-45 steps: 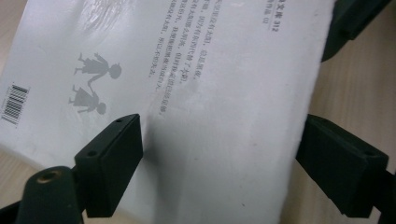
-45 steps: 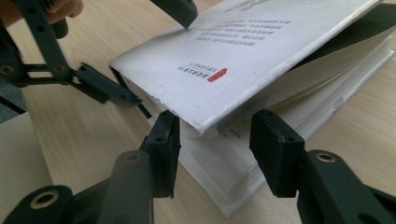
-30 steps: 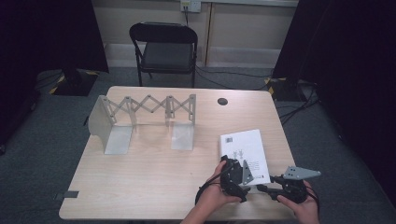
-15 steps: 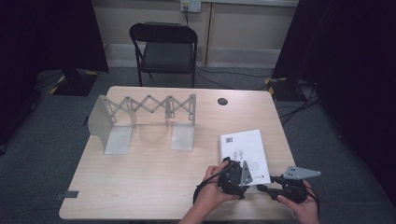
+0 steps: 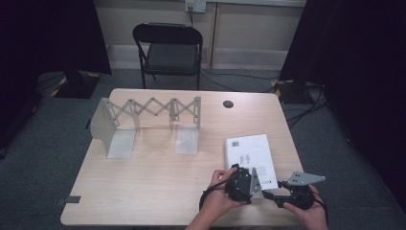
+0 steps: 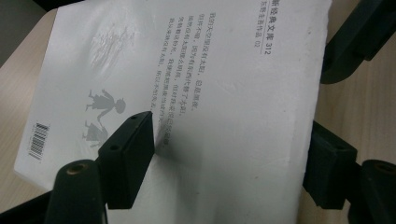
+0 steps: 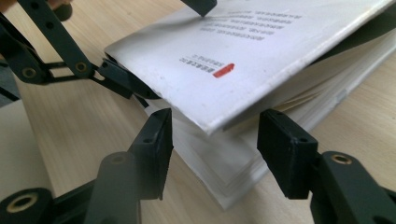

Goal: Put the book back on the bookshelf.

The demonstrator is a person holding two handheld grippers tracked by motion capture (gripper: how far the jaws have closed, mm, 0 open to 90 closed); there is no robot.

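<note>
A white paperback book (image 5: 249,151) lies near the front right of the table (image 5: 143,191). My left gripper (image 5: 253,178) sits at its near end. Its jaws have just been closing with the book between them: one pad (image 6: 133,140) presses on the back cover (image 6: 210,70), the other pad (image 6: 327,170) sits under the book's edge. My right gripper (image 5: 266,194) points at the book's near corner (image 7: 219,126). The right gripper's (image 7: 217,128) jaws have just been opening and straddle that corner without touching it. The cover (image 7: 243,51) stands lifted off the pages.
A grey expanding metal book rack (image 5: 148,120) stands at the table's back left. A black round grommet (image 5: 228,104) sits near the far edge. A black folding chair (image 5: 170,48) stands behind the table, with cables on the floor to its right.
The left hand has shifted slightly over the book's near end. The right hand has stayed where it was.
</note>
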